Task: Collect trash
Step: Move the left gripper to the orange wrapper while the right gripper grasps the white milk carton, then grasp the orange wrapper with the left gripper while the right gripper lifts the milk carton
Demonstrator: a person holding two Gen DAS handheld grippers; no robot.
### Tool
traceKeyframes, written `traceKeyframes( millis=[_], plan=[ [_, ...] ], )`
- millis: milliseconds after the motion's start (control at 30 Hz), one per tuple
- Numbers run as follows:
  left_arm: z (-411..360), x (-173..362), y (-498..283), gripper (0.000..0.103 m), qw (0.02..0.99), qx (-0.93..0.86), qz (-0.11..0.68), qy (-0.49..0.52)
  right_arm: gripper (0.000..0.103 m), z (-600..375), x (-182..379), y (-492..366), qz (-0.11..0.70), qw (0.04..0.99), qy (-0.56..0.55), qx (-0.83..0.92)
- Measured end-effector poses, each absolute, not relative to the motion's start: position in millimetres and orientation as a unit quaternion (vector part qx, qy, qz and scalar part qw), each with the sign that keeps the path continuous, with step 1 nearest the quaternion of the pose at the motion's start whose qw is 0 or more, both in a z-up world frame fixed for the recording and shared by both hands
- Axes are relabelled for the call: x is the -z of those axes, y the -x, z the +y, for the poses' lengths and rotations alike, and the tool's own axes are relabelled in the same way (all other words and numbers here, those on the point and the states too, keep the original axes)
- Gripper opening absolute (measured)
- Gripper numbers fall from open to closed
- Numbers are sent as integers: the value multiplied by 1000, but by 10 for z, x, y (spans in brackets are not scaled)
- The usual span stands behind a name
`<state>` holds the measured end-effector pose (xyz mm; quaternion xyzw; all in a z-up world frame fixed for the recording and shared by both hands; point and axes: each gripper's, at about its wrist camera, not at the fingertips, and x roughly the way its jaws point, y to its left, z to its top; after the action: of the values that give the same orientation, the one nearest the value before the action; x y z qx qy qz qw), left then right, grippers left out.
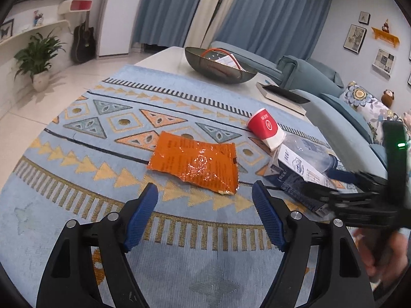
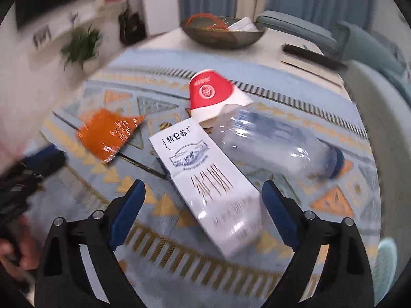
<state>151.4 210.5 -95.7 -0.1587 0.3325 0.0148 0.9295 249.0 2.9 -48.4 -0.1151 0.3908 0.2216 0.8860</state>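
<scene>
A crumpled orange foil wrapper [image 1: 194, 163] lies flat on the patterned blue tablecloth [image 1: 77, 192], just beyond my left gripper [image 1: 205, 192], which stands open with nothing between its fingers. In the right wrist view a white milk carton [image 2: 205, 182] lies on its side. Its near end reaches between the wide-open jaws of my right gripper [image 2: 203, 187], and the pads do not press on it. Behind the carton lie a clear plastic bottle with a blue cap [image 2: 277, 148] and a tipped red-and-white paper cup [image 2: 213, 95]. The orange wrapper [image 2: 108, 133] is at the left.
A dark wire basket [image 1: 218, 64] holding papers and an orange cord stands at the table's far end. A book [image 1: 282, 95] lies near the far right edge. A blue sofa [image 1: 346, 107] runs along the right side. A potted plant [image 1: 38, 59] and a guitar stand on the floor.
</scene>
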Motion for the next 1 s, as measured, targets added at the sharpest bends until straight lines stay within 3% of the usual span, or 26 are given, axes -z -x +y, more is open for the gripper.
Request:
traceKeyframes(
  millis=[167, 333, 533, 667, 933, 1000],
  plan=[
    [2097, 967, -1531, 74, 928, -14, 337, 158, 87, 31, 611, -2639, 408, 879, 105, -225],
    [2173, 998, -1607, 74, 917, -12, 358, 175, 63, -67, 556, -2552, 401, 883, 63, -234],
    [2225, 890, -1731, 74, 912, -4, 376, 167, 52, -116, 540, -2239, 396, 889, 67, -219],
    [2048, 812, -1961, 84, 913, 18, 392, 111, 51, -363, 570, -1939, 390, 903, 36, -178],
    [1722, 1160, -2384, 83, 881, -34, 472, -4, 50, -654, 606, -1686, 369, 919, -23, -137],
    [1740, 1214, -2401, 79, 880, -35, 474, -2, 51, -663, 619, -1720, 374, 917, -27, -138]
  ],
)
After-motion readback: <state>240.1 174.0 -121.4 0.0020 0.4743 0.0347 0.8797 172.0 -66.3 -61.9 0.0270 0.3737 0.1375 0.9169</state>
